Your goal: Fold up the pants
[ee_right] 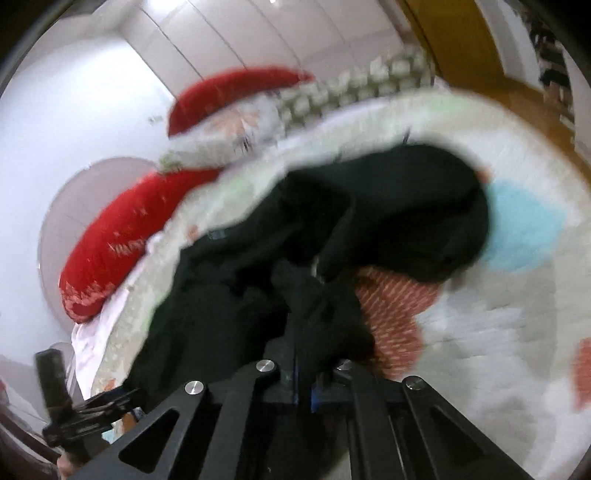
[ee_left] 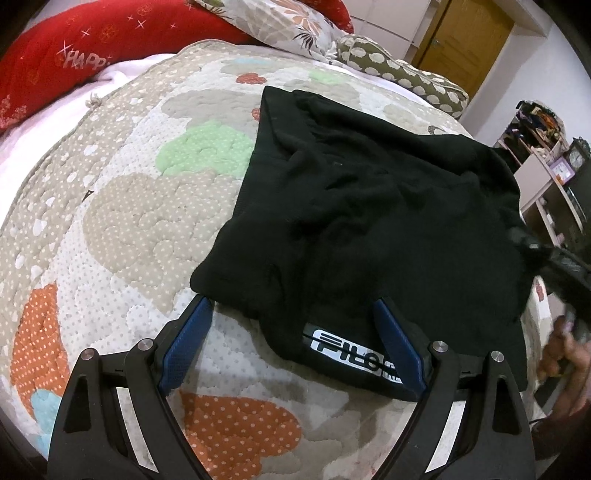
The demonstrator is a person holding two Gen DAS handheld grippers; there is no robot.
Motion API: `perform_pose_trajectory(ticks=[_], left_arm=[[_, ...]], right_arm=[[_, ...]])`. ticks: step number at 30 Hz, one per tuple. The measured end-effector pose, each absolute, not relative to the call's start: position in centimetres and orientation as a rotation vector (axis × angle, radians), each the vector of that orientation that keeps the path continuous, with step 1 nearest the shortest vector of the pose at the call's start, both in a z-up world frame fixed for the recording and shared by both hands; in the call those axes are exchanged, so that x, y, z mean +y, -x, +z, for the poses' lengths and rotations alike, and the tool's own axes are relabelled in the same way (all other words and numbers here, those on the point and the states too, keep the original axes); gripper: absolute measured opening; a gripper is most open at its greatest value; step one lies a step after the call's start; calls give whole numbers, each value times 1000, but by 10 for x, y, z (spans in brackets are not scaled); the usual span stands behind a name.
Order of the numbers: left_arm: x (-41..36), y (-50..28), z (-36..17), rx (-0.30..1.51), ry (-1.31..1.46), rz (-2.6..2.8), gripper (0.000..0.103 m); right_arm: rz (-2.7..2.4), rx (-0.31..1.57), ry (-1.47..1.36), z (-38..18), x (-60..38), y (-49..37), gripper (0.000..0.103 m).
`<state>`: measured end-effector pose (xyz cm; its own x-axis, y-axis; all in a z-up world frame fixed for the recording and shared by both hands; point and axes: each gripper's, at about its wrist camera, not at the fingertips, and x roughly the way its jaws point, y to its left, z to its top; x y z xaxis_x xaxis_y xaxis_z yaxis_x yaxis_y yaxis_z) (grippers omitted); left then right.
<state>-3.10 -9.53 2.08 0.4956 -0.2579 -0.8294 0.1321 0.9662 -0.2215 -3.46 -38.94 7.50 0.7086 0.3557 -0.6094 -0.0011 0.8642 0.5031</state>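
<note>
Black knit pants point(ee_left: 369, 206) lie on the patchwork quilt point(ee_left: 122, 229) of a bed, bunched and partly folded. In the left wrist view the garment's long axis runs from about 11 o'clock, where a straight flat edge lies far from the camera, down to about 5 o'clock, where a hem bearing a white printed logo point(ee_left: 354, 349) lies nearest the lens. The logo is cut off by the blue pad at its 3 o'clock end, so the lettering cannot be read in full.

The left gripper point(ee_left: 291, 314) sits at 6 o'clock with its jaws spread wide; the near hem lies between the two blue pads point(ee_left: 186, 339) but is not pinched. The right gripper point(ee_left: 554, 254) enters at 3 o'clock, blurred, against the raised edge of the cloth.

In the right wrist view the right gripper point(ee_right: 304, 373) has its jaws drawn together, clenched on a fold of the pants point(ee_right: 388, 206), which rises in a dark ridge directly ahead toward 12 o'clock. The fingertips are buried in fabric. This whole view is motion-blurred, so seams and edges are hard to make out. The left gripper point(ee_right: 85, 413) shows at 8 o'clock, partly cut off.

Outward, red pillows point(ee_left: 92, 48) lie at 11 o'clock, a floral pillow point(ee_left: 280, 26) at 12 o'clock, and a wooden door point(ee_left: 465, 40) at 1 o'clock.
</note>
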Motion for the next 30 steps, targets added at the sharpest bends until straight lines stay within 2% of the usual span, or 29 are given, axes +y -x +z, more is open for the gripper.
perform_pose_trajectory(ticks=[6,10,12,14,16,17,24,30], left_arm=[[-90,36,22,1023,192,-236,89],[-92,41,23,1016,203,-250,89],[-93,41,22,1016,200,-242,89],[-94,41,22,1018,199,-238,89],[-93,41,22,1015,205,-239,89],[-93,41,22,1016,212,-239,89],[-76,43,23,989,295,-203,89],[-82,31,20,994,328,-219,89]], right_arm=[[50,637,-479,124,-445,119,3],[-132,627,-430,126,-473,165,5],[-200,688,-452,112,-489,172,21],[-217,755,-520,97,-502,176,25],[-246,752,-535,90,-507,187,39],[-266,752,-524,89,-508,190,50],[-278,772,-607,67,-527,196,61],[-255,765,-595,50,-523,181,62]])
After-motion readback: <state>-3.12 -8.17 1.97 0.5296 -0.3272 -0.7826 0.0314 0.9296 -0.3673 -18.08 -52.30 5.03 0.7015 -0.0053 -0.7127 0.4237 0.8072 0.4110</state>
